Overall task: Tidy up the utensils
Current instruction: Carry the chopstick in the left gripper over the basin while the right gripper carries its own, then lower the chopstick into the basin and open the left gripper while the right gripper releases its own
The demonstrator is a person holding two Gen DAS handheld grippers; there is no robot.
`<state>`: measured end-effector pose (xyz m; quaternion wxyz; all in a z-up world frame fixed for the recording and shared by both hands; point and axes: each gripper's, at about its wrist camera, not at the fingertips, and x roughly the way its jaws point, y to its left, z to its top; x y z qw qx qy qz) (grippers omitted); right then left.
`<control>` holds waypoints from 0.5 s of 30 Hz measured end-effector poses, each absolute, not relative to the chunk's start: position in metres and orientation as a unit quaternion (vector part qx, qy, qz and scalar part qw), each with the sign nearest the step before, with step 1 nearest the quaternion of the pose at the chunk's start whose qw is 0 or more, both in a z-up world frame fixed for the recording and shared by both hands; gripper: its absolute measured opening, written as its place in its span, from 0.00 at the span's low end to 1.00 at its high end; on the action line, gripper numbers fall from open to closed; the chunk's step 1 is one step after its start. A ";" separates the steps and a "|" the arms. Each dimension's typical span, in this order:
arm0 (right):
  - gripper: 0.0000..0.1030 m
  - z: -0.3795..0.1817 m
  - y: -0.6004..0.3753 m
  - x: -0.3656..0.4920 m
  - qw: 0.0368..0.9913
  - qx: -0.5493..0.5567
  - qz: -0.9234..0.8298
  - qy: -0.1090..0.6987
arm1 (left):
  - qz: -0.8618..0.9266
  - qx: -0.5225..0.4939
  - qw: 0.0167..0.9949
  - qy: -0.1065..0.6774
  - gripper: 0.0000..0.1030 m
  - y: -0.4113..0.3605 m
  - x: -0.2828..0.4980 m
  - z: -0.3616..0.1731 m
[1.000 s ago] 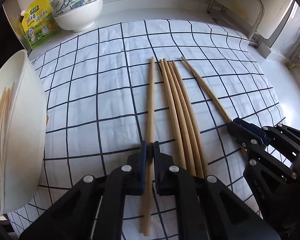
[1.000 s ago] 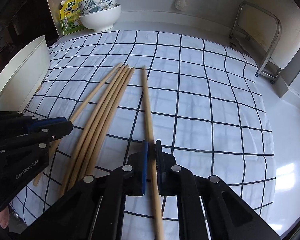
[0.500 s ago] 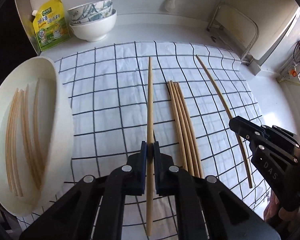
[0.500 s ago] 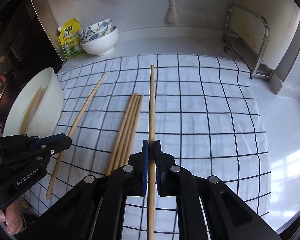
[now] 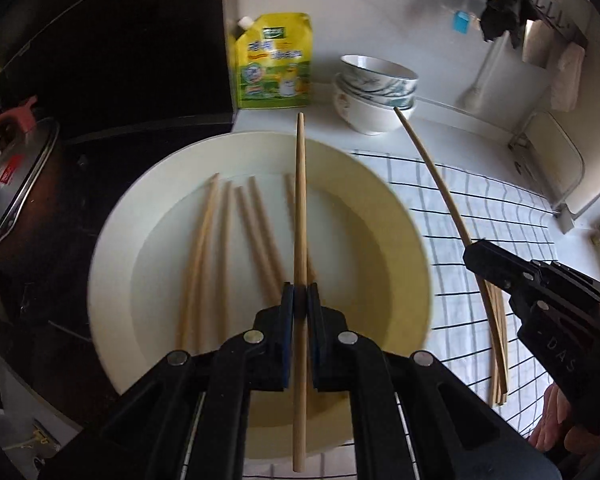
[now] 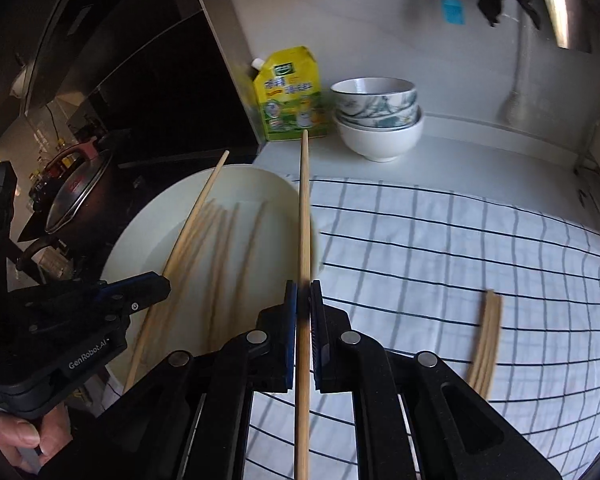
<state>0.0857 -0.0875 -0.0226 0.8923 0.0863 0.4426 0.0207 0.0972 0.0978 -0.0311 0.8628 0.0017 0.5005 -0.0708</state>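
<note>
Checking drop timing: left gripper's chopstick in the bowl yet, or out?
Out. Left gripper is shut on the chopstick, above the white bowl.

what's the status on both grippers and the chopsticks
Left gripper shut on chopstick over plate. Right gripper shut on another. Path clear.

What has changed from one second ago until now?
Both claws, left and right, lifted their chopsticks off the checked cloth and carried them toward the white bowl. Nothing was released. The remaining bundle stayed on the cloth.
</note>
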 end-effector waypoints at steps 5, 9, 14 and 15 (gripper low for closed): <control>0.06 -0.038 -0.036 0.123 0.882 0.079 0.043 0.462 | -0.050 0.003 0.857 0.513 0.07 0.145 0.109 -0.048; 0.06 -0.058 -0.010 0.140 0.872 0.079 0.042 0.481 | -0.050 0.008 0.849 0.526 0.07 0.164 0.120 -0.064; 0.06 -0.083 -0.009 0.152 0.853 0.101 0.019 0.512 | -0.061 0.015 0.840 0.540 0.07 0.169 0.131 -0.083; 0.06 -0.085 -0.011 0.151 0.851 0.101 0.014 0.515 | -0.064 0.017 0.838 0.541 0.07 0.170 0.132 -0.085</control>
